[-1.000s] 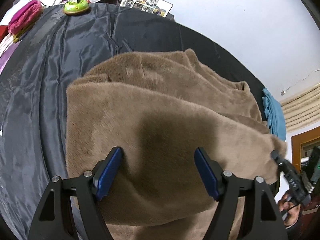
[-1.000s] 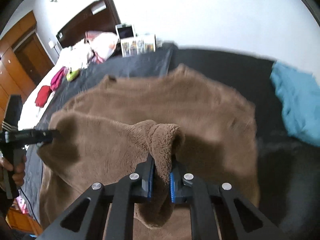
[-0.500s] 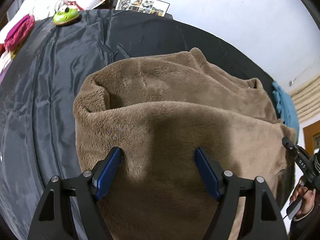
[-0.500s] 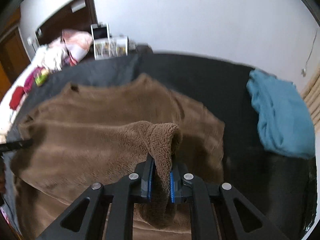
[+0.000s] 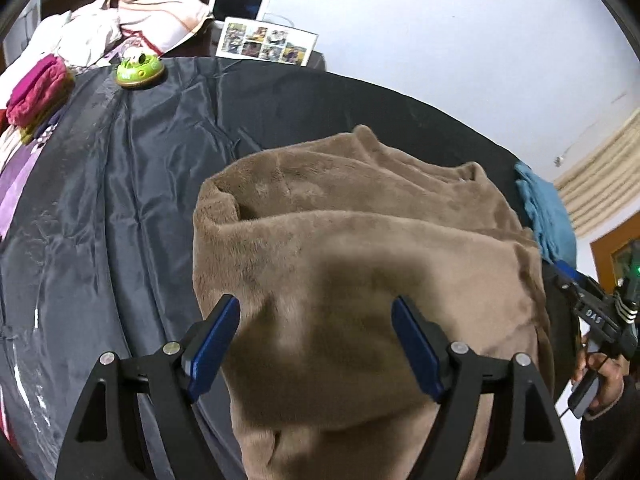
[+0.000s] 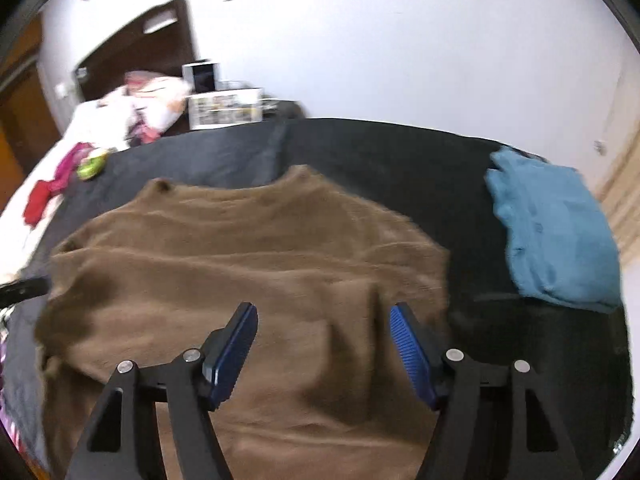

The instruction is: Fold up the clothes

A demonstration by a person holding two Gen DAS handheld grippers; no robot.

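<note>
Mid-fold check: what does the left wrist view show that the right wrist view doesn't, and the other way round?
Only the left wrist view shows the person's hand holding the right tongs from the side, and the open pocket at the fold's left end.

Only the right wrist view shows the whole teal garment lying flat and apart from the fleece, and the dark headboard.

Both show the brown fleece garment folded on the black sheet, the green toy, and open, empty tongs.
</note>
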